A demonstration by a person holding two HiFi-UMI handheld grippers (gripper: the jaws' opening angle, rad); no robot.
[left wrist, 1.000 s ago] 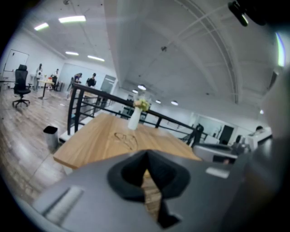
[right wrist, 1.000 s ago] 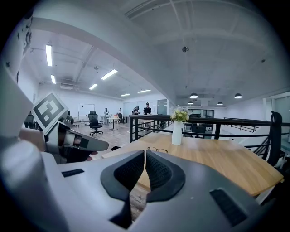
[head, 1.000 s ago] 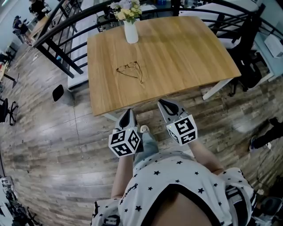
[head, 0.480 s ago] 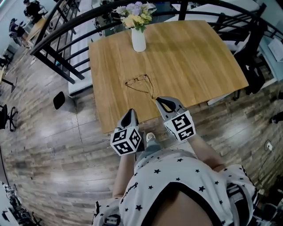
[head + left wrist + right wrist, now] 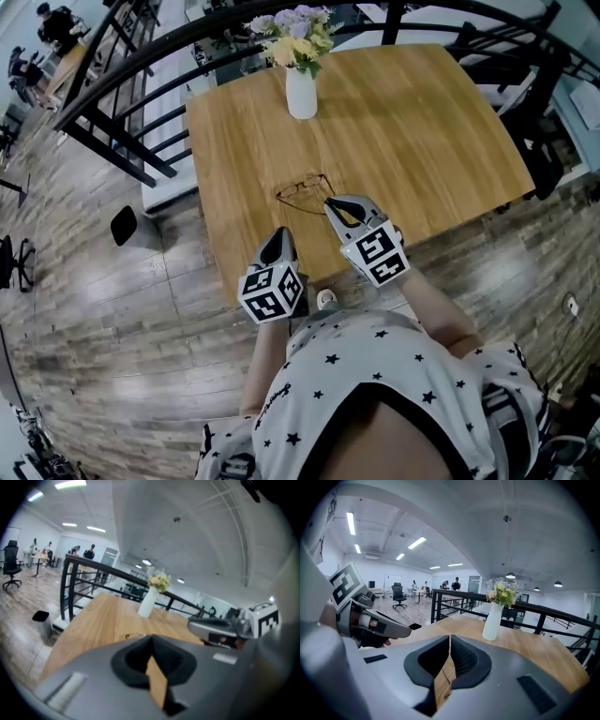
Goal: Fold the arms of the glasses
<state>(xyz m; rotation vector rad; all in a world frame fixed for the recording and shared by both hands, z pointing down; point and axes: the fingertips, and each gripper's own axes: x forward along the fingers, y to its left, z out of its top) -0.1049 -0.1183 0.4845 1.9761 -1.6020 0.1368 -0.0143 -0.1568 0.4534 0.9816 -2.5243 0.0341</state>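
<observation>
Moved: both grippers are now past the near edge of the table (image 5: 422,141); a second ago they were short of it, over the floor.
Writing: side print on the star shirt (image 5: 375,361) is too small to read; the gripper cubes carry only black-white square markers.
Left gripper (image 5: 278,235): clenched, empty, over the near table edge, apart from the glasses.
Right gripper (image 5: 329,201): jaw tips together, nothing gripped, tip right at the arm ends; contact unclear.
Glasses (image 5: 301,186): flat on the table's near-left part, arms unfolded, lenses on the far-left side, arms running near-right toward the right gripper.
Vase (image 5: 301,92): white, upright with flowers, at the far edge, well apart.
</observation>
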